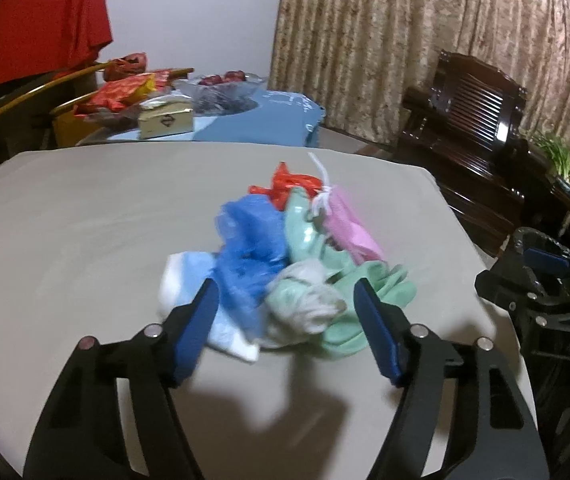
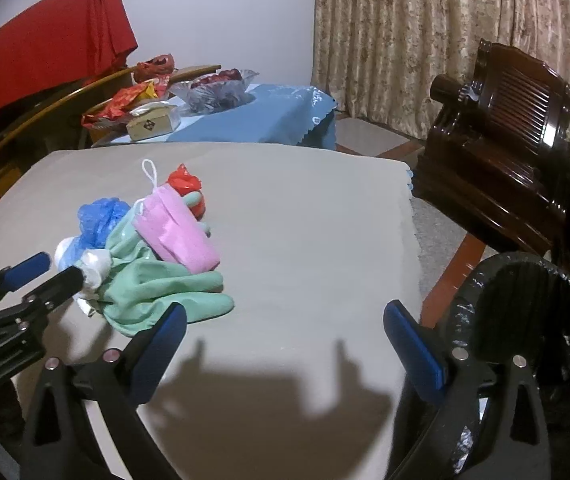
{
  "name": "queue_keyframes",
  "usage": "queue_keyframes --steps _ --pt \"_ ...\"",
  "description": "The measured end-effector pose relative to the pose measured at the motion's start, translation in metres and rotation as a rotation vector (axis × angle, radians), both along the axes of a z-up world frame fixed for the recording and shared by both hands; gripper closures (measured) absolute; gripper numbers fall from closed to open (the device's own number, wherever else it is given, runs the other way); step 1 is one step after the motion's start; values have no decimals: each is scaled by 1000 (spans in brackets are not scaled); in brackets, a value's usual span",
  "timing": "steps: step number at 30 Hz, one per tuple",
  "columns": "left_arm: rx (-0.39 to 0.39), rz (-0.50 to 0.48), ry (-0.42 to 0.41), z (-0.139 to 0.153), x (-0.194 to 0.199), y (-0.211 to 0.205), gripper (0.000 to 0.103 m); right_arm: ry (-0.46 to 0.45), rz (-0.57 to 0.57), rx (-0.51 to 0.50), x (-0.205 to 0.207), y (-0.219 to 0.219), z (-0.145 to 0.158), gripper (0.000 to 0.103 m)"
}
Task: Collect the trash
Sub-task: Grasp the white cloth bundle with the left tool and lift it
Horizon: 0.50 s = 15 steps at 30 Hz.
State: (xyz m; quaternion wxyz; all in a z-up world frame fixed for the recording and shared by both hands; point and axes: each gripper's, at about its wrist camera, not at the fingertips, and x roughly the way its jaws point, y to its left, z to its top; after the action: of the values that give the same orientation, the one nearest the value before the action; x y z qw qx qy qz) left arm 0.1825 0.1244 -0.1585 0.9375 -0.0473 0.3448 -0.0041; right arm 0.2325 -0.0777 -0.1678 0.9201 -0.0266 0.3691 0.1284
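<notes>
A heap of trash lies on the grey table (image 1: 85,220): a blue plastic bag (image 1: 245,240), a white-and-green crumpled wad (image 1: 309,300), green rubber gloves (image 1: 345,336), a pink face mask (image 1: 349,224) and red plastic (image 1: 289,184). My left gripper (image 1: 287,308) is low at the heap's near edge. Its blue pads stand either side of the wad and the blue bag, apart from each other, with no clear squeeze. In the right wrist view the left gripper (image 2: 47,274) comes in from the left at the wad (image 2: 93,268). My right gripper (image 2: 285,320) is wide open over bare table, right of the gloves (image 2: 157,288).
A bin lined with a black bag (image 2: 525,320) stands on the floor past the table's right edge. A dark wooden chair (image 2: 517,120) stands behind it. Beyond the table's far edge, a blue-clothed side table (image 2: 265,112) holds a box, a bowl and wrappers.
</notes>
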Motion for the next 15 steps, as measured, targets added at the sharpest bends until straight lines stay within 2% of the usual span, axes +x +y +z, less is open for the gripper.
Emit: queue_keyframes --steps 2,3,5,8,15 --pt "-5 -12 19 -5 6 -4 48 -2 -1 1 1 -1 0 6" --pt "-9 -19 32 -8 10 -5 57 -1 0 0 2 0 -1 6" --pt "-6 -17 42 -13 13 -6 63 2 0 -2 3 0 -1 6" --pt "-8 -5 39 -12 9 -4 68 4 7 0 3 -1 -2 6" --pt "-15 16 29 -1 -21 -4 70 6 16 4 1 -1 -3 7"
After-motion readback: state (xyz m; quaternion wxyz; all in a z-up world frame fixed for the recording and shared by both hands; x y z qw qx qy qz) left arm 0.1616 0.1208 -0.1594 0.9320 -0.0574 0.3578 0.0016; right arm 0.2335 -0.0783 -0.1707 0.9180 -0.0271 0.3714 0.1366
